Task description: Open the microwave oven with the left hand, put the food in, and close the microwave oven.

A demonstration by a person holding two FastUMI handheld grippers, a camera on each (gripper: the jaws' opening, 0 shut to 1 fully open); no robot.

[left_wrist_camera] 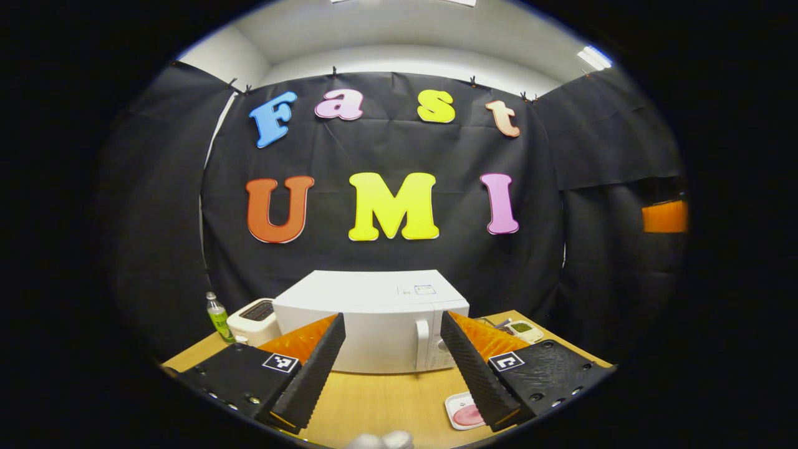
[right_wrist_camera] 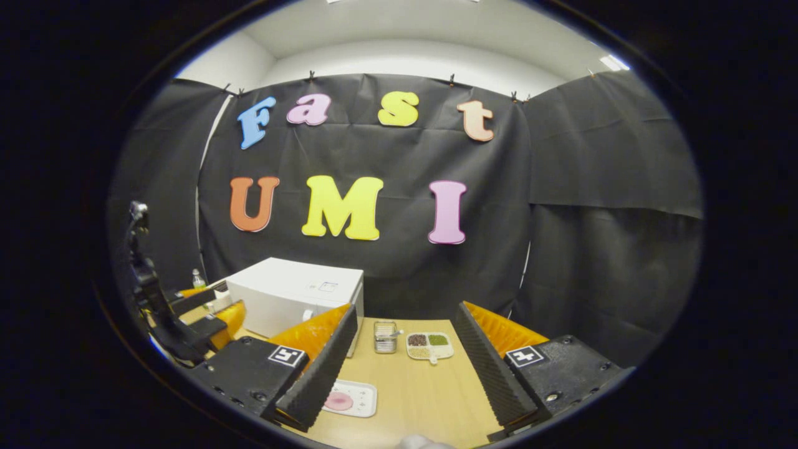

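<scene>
Both grippers spread wide, holding nothing, touching nothing. Left gripper [left_wrist_camera: 393, 324] hangs in front of the white microwave [left_wrist_camera: 374, 330], door shut, handle [left_wrist_camera: 423, 343] between its fingers. Right gripper [right_wrist_camera: 405, 318] is right of the microwave. Food tray [right_wrist_camera: 350, 399] with a pink slice lies on the wooden table [right_wrist_camera: 411, 386], in front of the microwave's right end.
</scene>
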